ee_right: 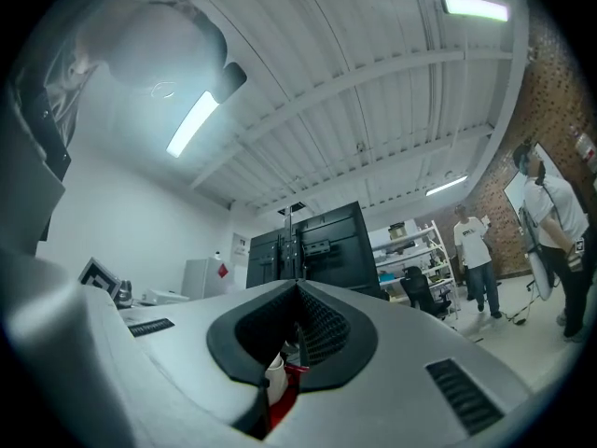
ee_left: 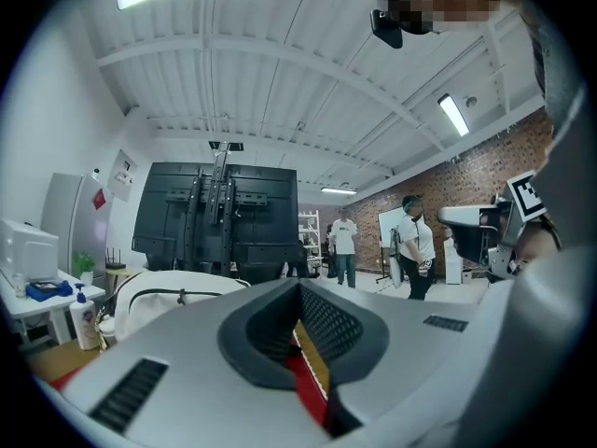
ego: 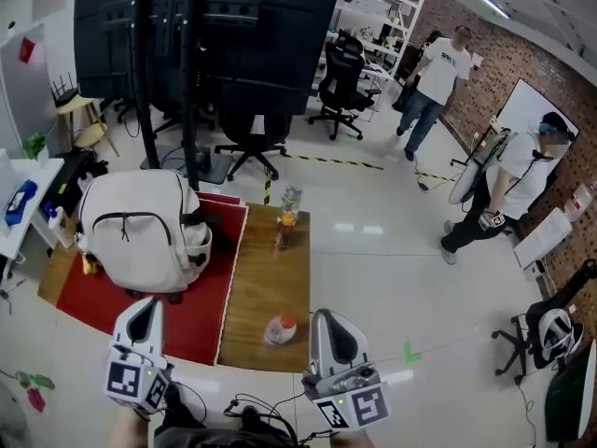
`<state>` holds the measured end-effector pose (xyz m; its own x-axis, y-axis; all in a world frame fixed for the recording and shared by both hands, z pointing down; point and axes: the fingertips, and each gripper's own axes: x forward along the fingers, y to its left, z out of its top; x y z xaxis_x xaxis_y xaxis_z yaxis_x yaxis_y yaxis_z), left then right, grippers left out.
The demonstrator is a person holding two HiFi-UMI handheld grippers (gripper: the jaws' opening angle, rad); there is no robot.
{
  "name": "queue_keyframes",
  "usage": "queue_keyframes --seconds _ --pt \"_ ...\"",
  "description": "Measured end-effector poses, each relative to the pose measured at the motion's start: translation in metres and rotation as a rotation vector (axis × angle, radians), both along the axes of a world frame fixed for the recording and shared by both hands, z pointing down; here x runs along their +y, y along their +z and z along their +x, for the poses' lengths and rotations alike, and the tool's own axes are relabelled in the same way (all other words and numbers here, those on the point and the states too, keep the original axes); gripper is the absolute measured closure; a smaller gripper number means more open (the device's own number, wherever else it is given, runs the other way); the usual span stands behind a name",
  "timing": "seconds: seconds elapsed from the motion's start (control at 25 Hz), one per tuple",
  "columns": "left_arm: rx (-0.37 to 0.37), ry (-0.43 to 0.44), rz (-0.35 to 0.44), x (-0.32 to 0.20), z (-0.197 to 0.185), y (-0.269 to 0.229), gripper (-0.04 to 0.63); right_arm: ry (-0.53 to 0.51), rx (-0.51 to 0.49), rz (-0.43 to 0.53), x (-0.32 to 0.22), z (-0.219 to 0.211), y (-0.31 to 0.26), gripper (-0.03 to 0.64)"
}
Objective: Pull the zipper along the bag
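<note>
A white backpack [ego: 140, 227] with a black zipper arcing across its front stands on a red mat [ego: 177, 320] on the low wooden table [ego: 275, 283]. My left gripper [ego: 145, 314] is shut and empty, near the table's front edge, well short of the bag. My right gripper [ego: 328, 323] is also shut and empty, off the table's front right corner. In the left gripper view the backpack [ee_left: 177, 292] shows beyond the closed left gripper [ee_left: 300, 329]. The right gripper view looks upward over the closed right gripper [ee_right: 297, 329].
An upright drink bottle [ego: 287, 215] stands at the table's far end, and a small white bottle with a red cap [ego: 280, 329] lies near my right gripper. A large black screen stand [ego: 205, 35] and an office chair [ego: 254, 138] are behind. People [ego: 518, 189] stand at right.
</note>
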<state>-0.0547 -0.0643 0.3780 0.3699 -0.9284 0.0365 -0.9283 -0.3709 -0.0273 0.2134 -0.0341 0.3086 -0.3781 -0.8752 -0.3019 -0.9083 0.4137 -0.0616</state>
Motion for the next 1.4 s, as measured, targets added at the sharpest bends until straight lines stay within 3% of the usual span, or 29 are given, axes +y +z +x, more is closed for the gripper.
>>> queue_keyframes --seconds 0.28,0.76,1.08,1.2,1.4 --pt "0.007 0.009 0.007 -0.036 -0.089 0.005 0.568 0.039 -0.005 0.020 -0.032 -0.084 -0.002 0.611" --pt "0.025 0.042 0.004 -0.118 -0.248 0.012 0.568 0.015 0.019 -0.032 -0.114 -0.275 0.019 0.611" --pt "0.029 0.061 -0.004 -0.151 -0.338 0.016 0.568 0.010 0.012 -0.069 -0.150 -0.374 0.030 0.611" --pt "0.031 0.096 -0.007 -0.158 -0.356 0.022 0.568 0.032 0.021 -0.078 -0.158 -0.398 0.035 0.611" --pt "0.055 0.178 -0.045 -0.167 -0.351 0.039 0.568 0.091 0.064 -0.092 -0.171 -0.417 0.052 0.611"
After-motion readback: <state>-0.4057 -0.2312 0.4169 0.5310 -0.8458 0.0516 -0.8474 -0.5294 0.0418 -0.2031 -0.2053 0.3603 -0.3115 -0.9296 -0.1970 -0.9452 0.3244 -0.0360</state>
